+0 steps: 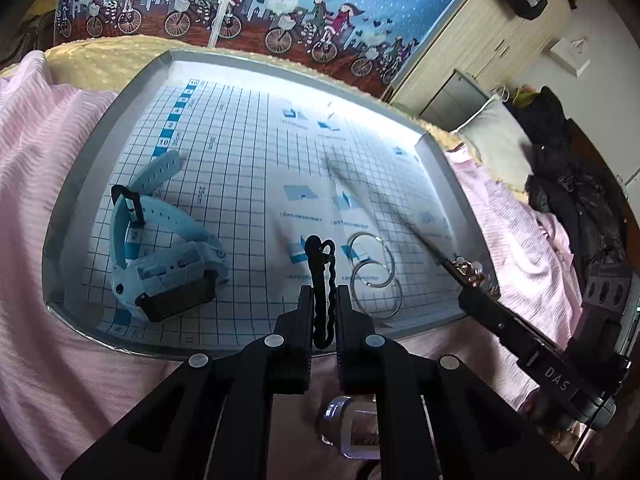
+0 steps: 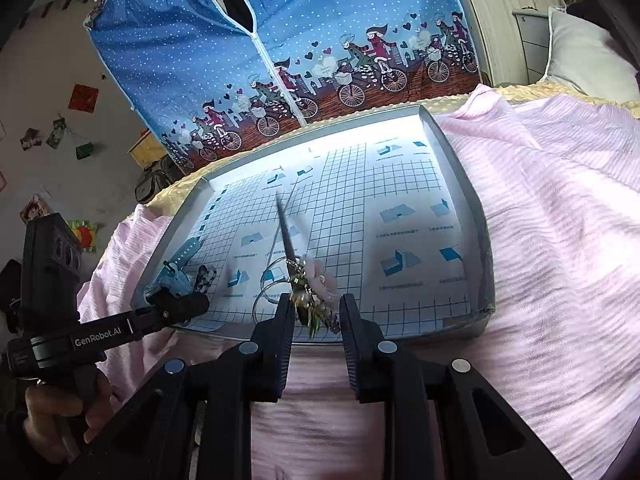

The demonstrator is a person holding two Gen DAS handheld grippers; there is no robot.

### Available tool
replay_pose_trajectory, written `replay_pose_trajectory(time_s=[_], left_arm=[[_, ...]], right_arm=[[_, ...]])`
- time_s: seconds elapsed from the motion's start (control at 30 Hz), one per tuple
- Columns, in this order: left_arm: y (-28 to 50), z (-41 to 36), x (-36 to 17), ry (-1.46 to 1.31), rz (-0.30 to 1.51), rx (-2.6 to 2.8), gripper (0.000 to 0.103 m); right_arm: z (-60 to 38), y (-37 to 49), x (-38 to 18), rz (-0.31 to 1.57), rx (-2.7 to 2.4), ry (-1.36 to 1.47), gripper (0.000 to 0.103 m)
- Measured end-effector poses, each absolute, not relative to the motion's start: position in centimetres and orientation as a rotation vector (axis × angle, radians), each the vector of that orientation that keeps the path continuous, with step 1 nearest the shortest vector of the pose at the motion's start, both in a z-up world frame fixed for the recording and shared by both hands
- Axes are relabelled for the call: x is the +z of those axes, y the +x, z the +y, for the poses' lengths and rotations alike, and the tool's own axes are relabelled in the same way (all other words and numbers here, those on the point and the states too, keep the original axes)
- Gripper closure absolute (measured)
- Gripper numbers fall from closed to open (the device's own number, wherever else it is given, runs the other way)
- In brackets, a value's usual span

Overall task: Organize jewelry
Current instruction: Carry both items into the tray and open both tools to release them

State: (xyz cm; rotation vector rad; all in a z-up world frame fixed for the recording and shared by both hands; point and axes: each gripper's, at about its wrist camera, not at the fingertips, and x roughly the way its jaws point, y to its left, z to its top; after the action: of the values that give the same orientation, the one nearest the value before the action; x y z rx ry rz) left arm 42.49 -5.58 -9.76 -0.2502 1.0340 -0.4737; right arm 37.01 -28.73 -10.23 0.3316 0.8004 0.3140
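A grey-rimmed tray [image 1: 80,184] lined with grid paper lies on a pink bedspread. On its left lies a light blue watch [image 1: 160,248], and two silver hoops [image 1: 372,268] rest near its front. My left gripper [image 1: 325,291] is shut on a black wavy hair clip [image 1: 322,264], which hangs past the tray's front edge. My right gripper [image 2: 317,301] is shut on the ornamented end of a hairpin [image 2: 306,288] with a pink flower and beads. The pin's blurred stick points over the tray [image 2: 464,168]. The left wrist view shows the right gripper [image 1: 476,296] at the tray's front right corner.
A pink bedspread [image 2: 540,240] surrounds the tray. Behind it hangs a blue wardrobe cover [image 1: 280,12] printed with cyclists. A pillow [image 1: 496,140] and dark clothes [image 1: 576,184] lie to the right. A hand [image 2: 60,412] holds the left gripper's handle.
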Motion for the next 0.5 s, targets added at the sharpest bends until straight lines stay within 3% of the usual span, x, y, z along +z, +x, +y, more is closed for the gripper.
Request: replay_pose_trajectory(time_s=[0.03,0.1,0.2,0.23,0.27,0.3,0.33,0.37,0.43,0.5], left_arm=[[42.5,-5.6,-9.7,-0.253,1.033,-0.472,0.092],[42.3,-5.5,-9.4,-0.265,1.019,-0.463,0.065],[41.9,-5.0,-8.5,-0.292,0.981,-0.446,0.039],[41.7,-4.8,-8.0,-0.295,0.968,-0.442,0.038],[41.4,-4.6,-7.6,-0.291,0.956,-0.435,0.038],[40.9,-4.4,-6.8,-0.282,0.931,-0.424,0.030],[40.5,-4.2,-6.3,-0.276,0.911,-0.418,0.022],[39.7,-3.9,-5.4,-0.266,0.867,-0.403,0.005],[37.7,-3.2,-3.3,-0.240,0.733,-0.350,0.001],[35.4,-2.6,-1.0,-0.215,0.595,-0.306,0.001]], right_arm=[[-28.8,37.0,-10.2,0.799,0.306,0.325,0.081],[-29.0,37.0,-10.0,0.791,0.303,0.324,0.080],[-29.3,36.8,-9.4,0.771,0.300,0.323,0.076],[-29.3,36.6,-9.0,0.758,0.292,0.311,0.071],[-29.3,36.4,-8.7,0.747,0.282,0.299,0.058],[-29.3,36.0,-8.3,0.729,0.268,0.283,0.047],[-29.3,35.5,-7.7,0.706,0.252,0.261,0.043],[-29.2,34.9,-7.1,0.682,0.237,0.238,0.037],[-29.0,33.7,-5.9,0.632,0.214,0.202,0.029],[-29.0,32.4,-4.6,0.580,0.210,0.182,0.015]])
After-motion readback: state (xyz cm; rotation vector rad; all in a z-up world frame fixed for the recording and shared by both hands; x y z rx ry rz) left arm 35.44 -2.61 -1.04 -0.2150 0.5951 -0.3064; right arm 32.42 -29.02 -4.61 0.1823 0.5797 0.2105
